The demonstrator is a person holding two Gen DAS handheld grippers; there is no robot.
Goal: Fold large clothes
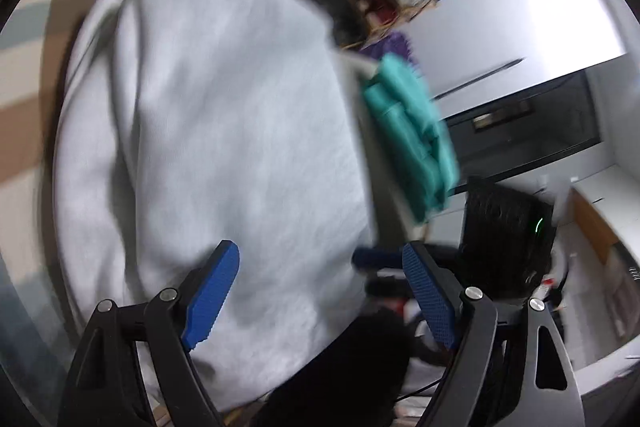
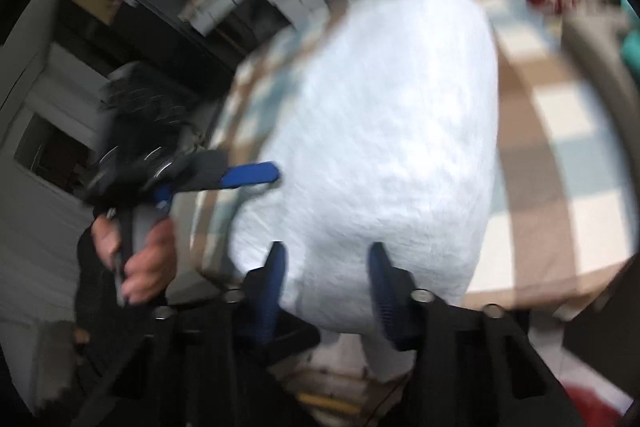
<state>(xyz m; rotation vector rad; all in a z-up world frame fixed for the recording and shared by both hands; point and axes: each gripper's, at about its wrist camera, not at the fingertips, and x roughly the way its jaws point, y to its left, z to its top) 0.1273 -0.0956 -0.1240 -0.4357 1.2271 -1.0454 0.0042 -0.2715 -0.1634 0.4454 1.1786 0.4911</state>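
A pale grey-white sweatshirt (image 1: 216, 147) lies folded on a brown, cream and blue checked cloth (image 2: 560, 147). The left gripper (image 1: 320, 291) tilts down above it, blue pads spread, grasping nothing. The right gripper (image 2: 326, 287) hovers over its near edge, jaws parted, pads clear of the fabric.

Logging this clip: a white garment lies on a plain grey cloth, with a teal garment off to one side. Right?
Not quite. The cloth under the white garment is checked in brown, cream and pale blue, not plain grey; the right wrist view shows it. The teal garment does sit off to one side.
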